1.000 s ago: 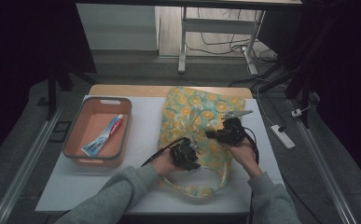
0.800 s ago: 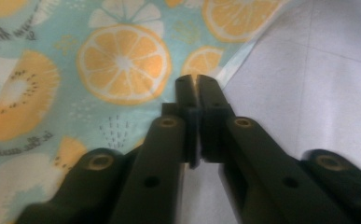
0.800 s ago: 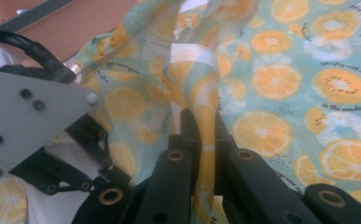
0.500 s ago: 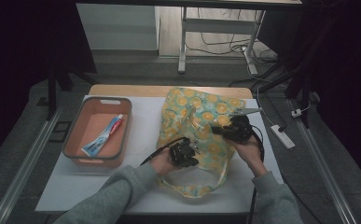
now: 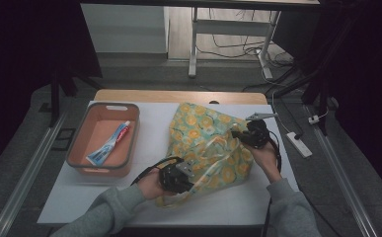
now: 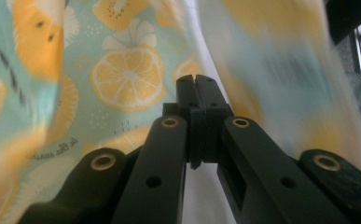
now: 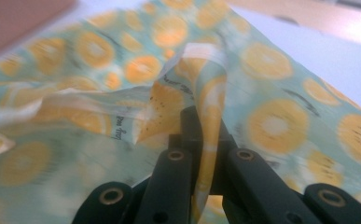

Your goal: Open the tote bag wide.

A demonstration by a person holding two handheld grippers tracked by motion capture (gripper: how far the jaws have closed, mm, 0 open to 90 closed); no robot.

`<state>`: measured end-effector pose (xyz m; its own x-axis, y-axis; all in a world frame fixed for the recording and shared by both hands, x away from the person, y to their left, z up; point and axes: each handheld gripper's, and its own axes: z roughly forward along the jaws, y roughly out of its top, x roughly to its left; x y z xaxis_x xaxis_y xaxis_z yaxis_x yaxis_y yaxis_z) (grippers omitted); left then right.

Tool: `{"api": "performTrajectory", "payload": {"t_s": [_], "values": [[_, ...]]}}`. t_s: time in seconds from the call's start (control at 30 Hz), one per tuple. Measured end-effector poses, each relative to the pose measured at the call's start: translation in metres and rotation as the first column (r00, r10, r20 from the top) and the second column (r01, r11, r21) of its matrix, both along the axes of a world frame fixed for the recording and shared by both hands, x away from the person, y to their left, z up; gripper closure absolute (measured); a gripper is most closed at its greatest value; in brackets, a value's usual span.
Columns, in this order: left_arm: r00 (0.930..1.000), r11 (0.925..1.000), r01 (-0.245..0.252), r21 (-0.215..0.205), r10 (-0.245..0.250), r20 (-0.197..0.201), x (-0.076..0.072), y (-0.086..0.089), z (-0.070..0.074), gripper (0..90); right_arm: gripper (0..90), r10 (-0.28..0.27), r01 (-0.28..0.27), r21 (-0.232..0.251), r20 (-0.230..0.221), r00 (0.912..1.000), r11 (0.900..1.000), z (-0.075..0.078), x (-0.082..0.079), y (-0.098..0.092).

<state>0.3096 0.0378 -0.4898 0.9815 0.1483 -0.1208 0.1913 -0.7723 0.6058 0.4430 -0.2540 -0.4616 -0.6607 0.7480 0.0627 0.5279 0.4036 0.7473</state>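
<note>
Now, left to right across the surface (image 5: 144, 111):

Tray: orange tray (image 5: 85, 170) at the far left, with a toothpaste tube (image 5: 110, 143) lying in it, well apart from my work.

Left gripper: my left gripper (image 5: 191, 170) is at the near edge of the fruit-print bag (image 5: 203, 128). Its fingers (image 6: 187, 93) are pressed fully together. Cloth hangs on both sides of them, but I see no fold between the pads, so I can't say they have any fabric.

Bag: it lies crumpled in the middle of the surface, pale straps bunched between my two hands.

Right gripper: my right gripper (image 5: 235, 133) is at the bag's right edge, fingers (image 7: 192, 121) closed on a raised fold of the cloth that runs down between them.

Risk, left: if the left fingers have closed on nothing, pulling would lift only one side and the bag's mouth would stay flat.

Risk, right: the pinched fold is thin, so a quick tug could slip it out, or drag the whole bag toward the right edge.

High view gives: where both hands sit on the bag, and the tray.

Gripper views give: what is between the pads, which the high view is too small to tell.
</note>
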Motion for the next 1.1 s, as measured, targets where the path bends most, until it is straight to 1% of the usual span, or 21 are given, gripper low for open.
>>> {"api": "performTrajectory", "payload": {"t_s": [0.1,0.17,0.23,0.3,0.37,0.4,0.43,0.47,0.53,0.6,0.63,0.7,0.73,0.77,0.83,0.87,0.9,0.97,1.03,1.07,1.1], "values": [[0.9999,1.0,-0.005,0.006,0.005,-0.01,0.0,0.005,-0.003,89.3,89.6,-0.015,0.015,-0.004,-0.033,0.9994,1.0,-0.007,0.004,-0.008],[0.9997,1.0,-0.006,0.004,0.006,-0.024,0.002,0.006,-0.005,89.2,89.6,-0.039,0.039,0.0,-0.079,0.9962,0.999,-0.017,0.006,-0.02],[0.9987,0.9999,0.01,-0.003,-0.011,-0.051,0.003,0.006,-0.006,89.1,89.5,-0.046,0.046,-0.003,-0.088,0.9951,0.999,-0.02,0.007,-0.023],[0.9995,1.0,0.0,-0.009,0.0,-0.033,0.003,0.005,-0.005,88.8,89.5,-0.03,0.03,-0.002,-0.111,0.9934,1.0,-0.025,0.006,-0.023],[0.9995,0.999,-0.021,-0.041,0.02,-0.024,0.003,0.006,-0.002,88.2,89.4,-0.021,0.022,0.005,-0.111,0.9935,1.0,-0.025,0.005,-0.022],[0.9976,0.9951,-0.064,-0.076,0.066,0.02,0.003,0.007,0.003,70.0,89.0,0.002,0.0,0.013,-0.108,0.9941,1.0,-0.021,0.002,-0.018],[0.9976,0.9951,-0.064,-0.076,0.066,0.02,0.003,0.007,0.003,62.8,88.9,0.011,-0.01,0.013,-0.1,0.9949,1.0,-0.019,0.0,-0.016],[0.9944,0.9913,-0.09,-0.096,0.095,0.047,0.002,0.007,0.007,59.3,88.9,0.019,-0.018,0.014,-0.094,0.9954,1.0,-0.017,-0.002,-0.013],[0.9874,0.9832,-0.132,-0.126,0.141,0.072,0.004,0.006,0.014,56.4,89.0,0.027,-0.026,0.014,-0.087,0.9958,1.0,-0.015,-0.003,-0.011],[0.9679,0.9743,-0.197,-0.109,0.211,0.136,0.006,0.001,0.021,43.1,89.0,0.044,-0.043,0.009,-0.076,0.9961,0.999,-0.012,-0.006,-0.007],[0.9559,0.9697,-0.222,-0.102,0.237,0.174,0.008,-0.001,0.023,43.1,89.0,0.044,-0.043,0.009,-0.076,0.9961,0.999,-0.012,-0.006,-0.007],[0.9371,0.9579,-0.271,-0.094,0.285,0.201,0.016,-0.004,0.024,37.6,89.0,0.044,-0.044,0.011,-0.082,0.9957,0.999,-0.013,-0.007,-0.008],[0.9276,0.9526,-0.293,-0.081,0.304,0.217,0.021,-0.006,0.024,37.6,89.0,0.044,-0.044,0.011,-0.082,0.9957,0.999,-0.013,-0.007,-0.008],[0.9262,0.9512,-0.303,-0.059,0.308,0.217,0.027,-0.007,0.022,37.6,89.0,0.041,-0.04,0.014,-0.087,0.9954,0.999,-0.014,-0.007,-0.009],[0.9294,0.946,-0.324,-0.013,0.321,0.182,0.039,-0.01,0.016,43.0,89.0,0.037,-0.035,0.019,-0.088,0.9955,0.999,-0.015,-0.006,-0.012],[0.9286,0.942,-0.336,0.003,0.33,0.169,0.044,-0.012,0.012,54.5,89.0,0.035,-0.032,0.029,-0.088,0.9955,0.999,-0.014,-0.007,-0.015],[0.9295,0.941,-0.338,0.02,0.33,0.164,0.048,-0.013,0.008,54.5,89.0,0.035,-0.032,0.029,-0.088,0.9955,0.999,-0.014,-0.007,-0.015],[0.9344,0.9408,-0.337,0.039,0.329,0.137,0.054,-0.013,0.003,88.6,89.0,0.036,-0.033,0.036,-0.077,0.9964,0.999,-0.011,-0.009,-0.018],[0.9373,0.9419,-0.336,-0.003,0.334,0.098,0.059,-0.008,0.007,88.8,89.0,0.035,-0.033,0.036,-0.074,0.9967,0.999,-0.01,-0.01,-0.019],[0.9309,0.9351,-0.352,-0.04,0.354,0.088,0.06,-0.003,0.012,88.9,89.0,0.037,-0.035,0.033,-0.065,0.9972,0.999,-0.008,-0.012,-0.02],[0.9189,0.9215,-0.379,-0.083,0.386,0.083,0.063,0.003,0.018,88.9,89.1,0.036,-0.034,0.03,-0.056,0.9978,0.999,-0.007,-0.013,-0.021]]}}
